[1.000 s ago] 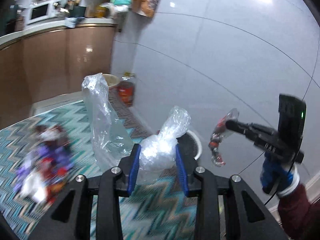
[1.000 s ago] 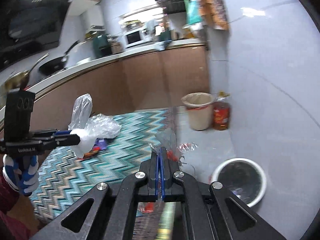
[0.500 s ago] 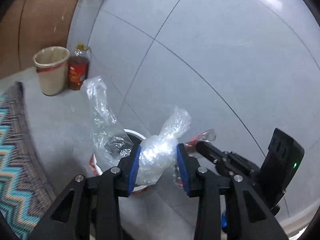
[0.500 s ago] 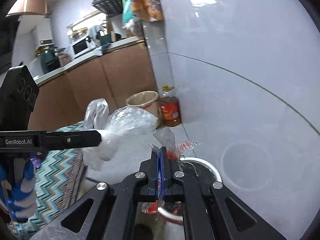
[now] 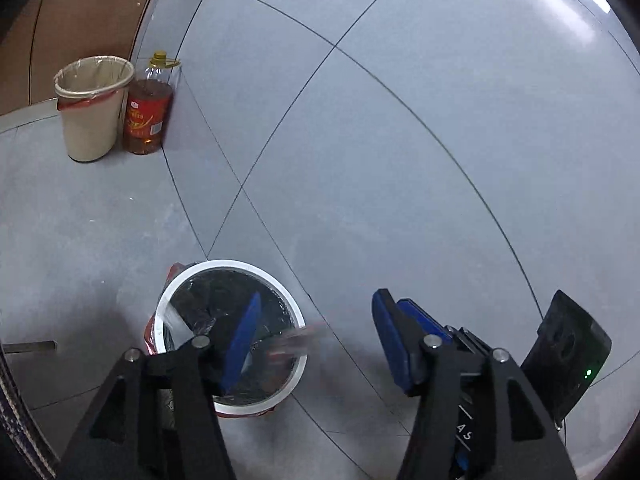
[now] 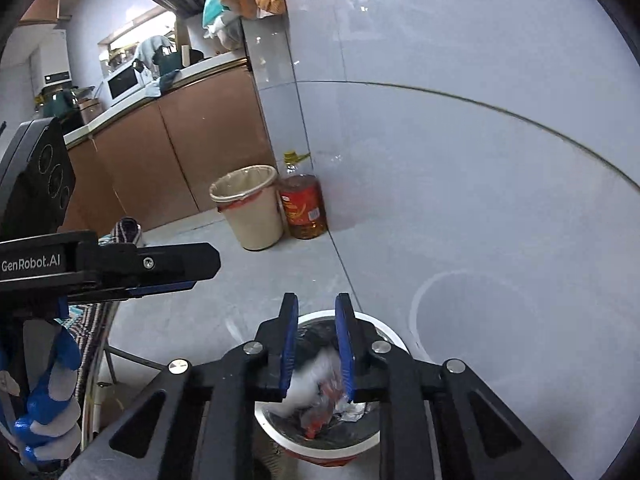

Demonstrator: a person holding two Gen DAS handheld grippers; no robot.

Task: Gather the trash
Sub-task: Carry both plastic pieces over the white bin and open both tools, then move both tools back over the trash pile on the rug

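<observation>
A round bin with a white rim (image 5: pixel 224 268) and dark liner stands on the grey floor by the wall; it also shows in the right wrist view (image 6: pixel 384 330). My left gripper (image 5: pixel 316 340) is open and empty just above the bin's right edge. My right gripper (image 6: pixel 317 350) is open directly over the bin. A blurred red and clear wrapper (image 6: pixel 320 400) is below its fingers, falling into the bin. A clear plastic bag (image 5: pixel 180 320) lies inside the bin.
A beige bin (image 5: pixel 90 108) with a liner and a bottle of oil (image 5: pixel 146 108) stand against the wall further back. Brown kitchen cabinets (image 6: pixel 192 160) with a microwave on top run along the left. A patterned rug edge (image 6: pixel 92 320) lies to the left.
Both grippers have opened over the white-rimmed bin. The left let go of the clear plastic bag and the right let go of the red wrapper; both dropped into the bin.
</observation>
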